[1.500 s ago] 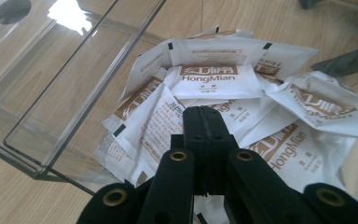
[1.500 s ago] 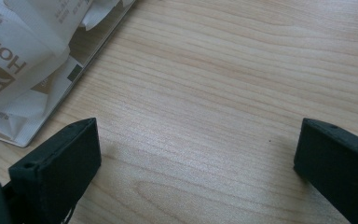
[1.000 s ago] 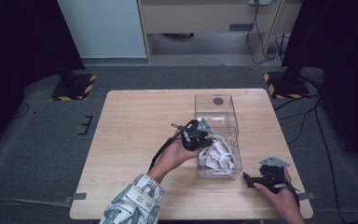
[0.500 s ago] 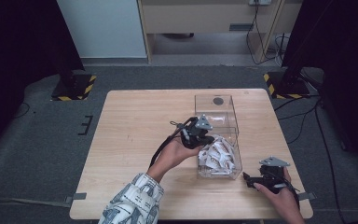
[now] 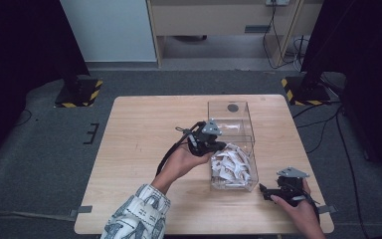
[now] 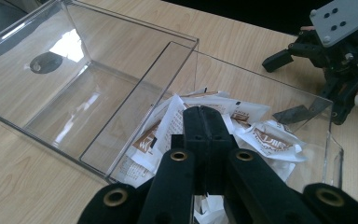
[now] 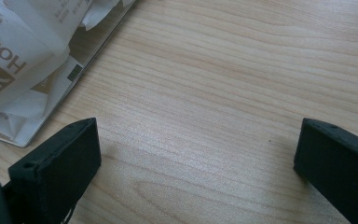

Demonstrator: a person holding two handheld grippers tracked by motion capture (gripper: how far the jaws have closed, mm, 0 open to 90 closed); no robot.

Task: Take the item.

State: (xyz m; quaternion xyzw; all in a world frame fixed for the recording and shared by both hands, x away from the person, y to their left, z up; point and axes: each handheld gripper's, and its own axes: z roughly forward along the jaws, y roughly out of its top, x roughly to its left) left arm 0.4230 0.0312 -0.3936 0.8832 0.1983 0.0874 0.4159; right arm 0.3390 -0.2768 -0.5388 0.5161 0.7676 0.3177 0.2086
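A clear plastic box stands on the wooden table. Its near half holds several white paper packets with brown print. My left gripper hangs at the box's left rim. In the left gripper view its jaws are pressed together with nothing between them, just above the packets. My right gripper rests on the table at the box's near right corner. Its jaws stand wide apart over bare wood, with the packets to their upper left.
The far half of the box is empty and carries a black round dot. Bare tabletop lies to the left of the box. Yellow-black striped stand feet sit on the floor beyond the table.
My left gripper has edged a little to the right, toward the box. The right gripper has stayed where it was.
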